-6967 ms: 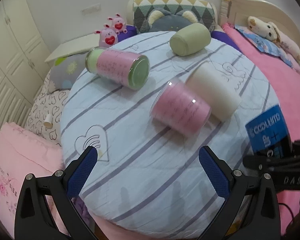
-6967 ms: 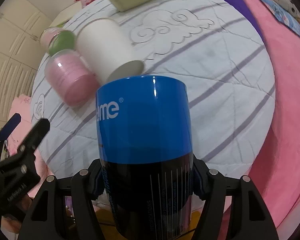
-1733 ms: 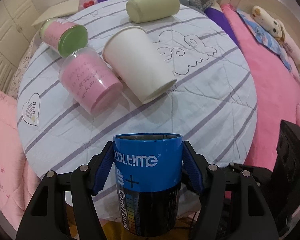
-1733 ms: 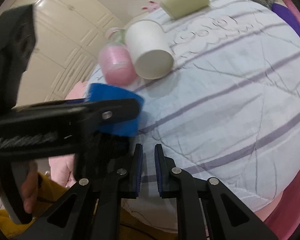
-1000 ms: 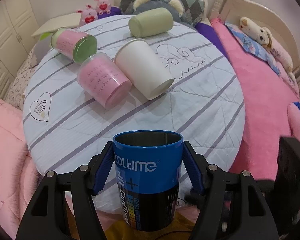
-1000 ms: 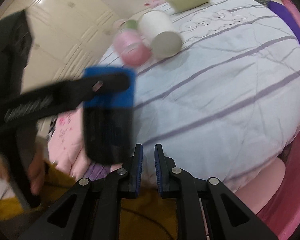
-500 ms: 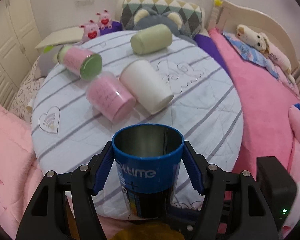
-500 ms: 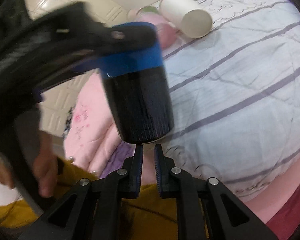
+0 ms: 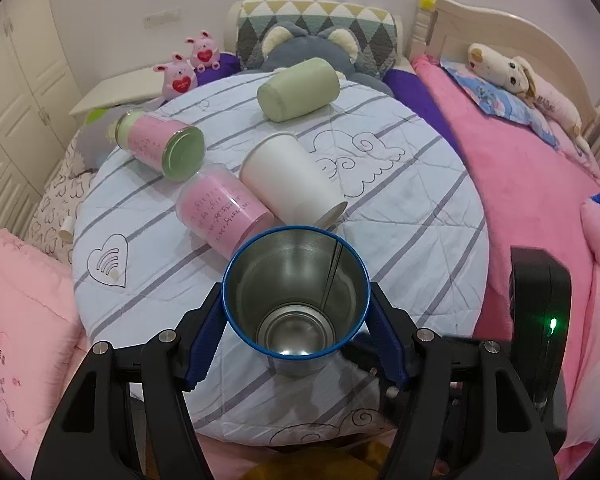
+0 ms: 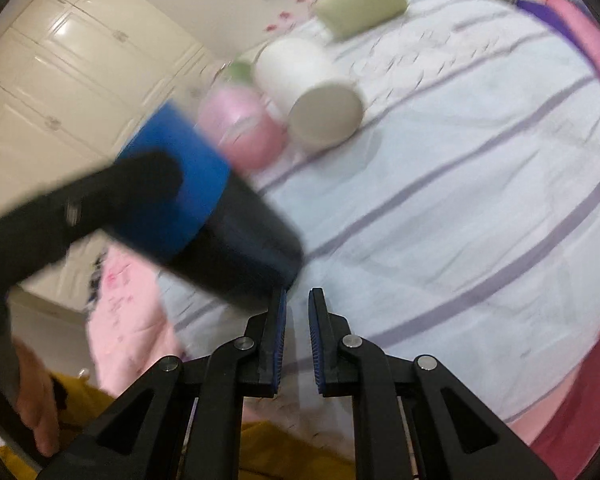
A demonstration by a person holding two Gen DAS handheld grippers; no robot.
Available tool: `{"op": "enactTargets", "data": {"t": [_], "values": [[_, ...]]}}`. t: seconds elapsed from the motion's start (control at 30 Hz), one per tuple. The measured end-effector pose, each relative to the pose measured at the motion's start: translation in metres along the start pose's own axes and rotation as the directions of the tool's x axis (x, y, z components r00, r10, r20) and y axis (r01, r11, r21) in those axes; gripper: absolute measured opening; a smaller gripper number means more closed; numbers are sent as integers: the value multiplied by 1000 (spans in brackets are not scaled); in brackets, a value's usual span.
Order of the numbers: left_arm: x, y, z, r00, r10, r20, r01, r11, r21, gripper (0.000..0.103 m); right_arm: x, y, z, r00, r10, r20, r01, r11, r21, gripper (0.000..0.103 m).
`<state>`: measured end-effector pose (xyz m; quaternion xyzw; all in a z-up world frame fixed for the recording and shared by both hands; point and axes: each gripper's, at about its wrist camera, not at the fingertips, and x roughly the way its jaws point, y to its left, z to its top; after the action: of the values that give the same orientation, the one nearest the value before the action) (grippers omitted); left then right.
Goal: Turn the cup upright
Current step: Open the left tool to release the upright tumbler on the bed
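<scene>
My left gripper [image 9: 296,320] is shut on the blue and black cup [image 9: 296,300]. Its open mouth faces the camera, so I look down its steel inside. It hangs over the near edge of the round quilted table [image 9: 420,240]. In the right wrist view the same cup [image 10: 204,208] is blurred and tilted, held by the left gripper's black finger, its dark base just above my right gripper [image 10: 297,300]. The right gripper is shut and empty. It also shows at the right of the left wrist view as a black body.
On the table lie a white paper cup [image 9: 292,180], a pink cup [image 9: 224,212], a pink jar with a green lid [image 9: 160,148] and a pale green cup [image 9: 300,88], all on their sides. A pink bed [image 9: 540,184] is at right, white cupboards [image 10: 60,60] at left.
The left gripper has tipped the blue cup so its mouth faces the camera more fully. In the right wrist view the cup has tilted and swung left.
</scene>
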<state>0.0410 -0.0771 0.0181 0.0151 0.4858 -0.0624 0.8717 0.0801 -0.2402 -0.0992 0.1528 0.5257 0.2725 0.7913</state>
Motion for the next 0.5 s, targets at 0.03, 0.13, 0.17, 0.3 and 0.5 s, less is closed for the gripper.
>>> {"op": "enactTargets", "data": {"t": [0.03, 0.13, 0.17, 0.3, 0.5], "values": [[-1, 1, 0, 1000, -5, 0, 5, 1000, -3, 69, -2, -1, 2, 1000, -17, 0, 17, 1000, -3, 11], [-2, 2, -1, 1000, -7, 0, 7, 1000, -8, 85, -10, -3, -1, 1000, -29, 7, 29, 1000, 0, 11], [-2, 2, -2, 1000, -6, 5, 6, 1000, -8, 87, -11, -3, -3, 999, -38, 14, 38, 999, 1, 11], [-5, 2, -4, 1000, -23, 6, 23, 1000, -9, 89, -13, -5, -2, 998, -63, 17, 63, 998, 15, 11], [-3, 0, -6, 1000, -7, -4, 7, 1000, 1, 90, -5, 3, -5, 997, -70, 24, 69, 997, 23, 11]]}}
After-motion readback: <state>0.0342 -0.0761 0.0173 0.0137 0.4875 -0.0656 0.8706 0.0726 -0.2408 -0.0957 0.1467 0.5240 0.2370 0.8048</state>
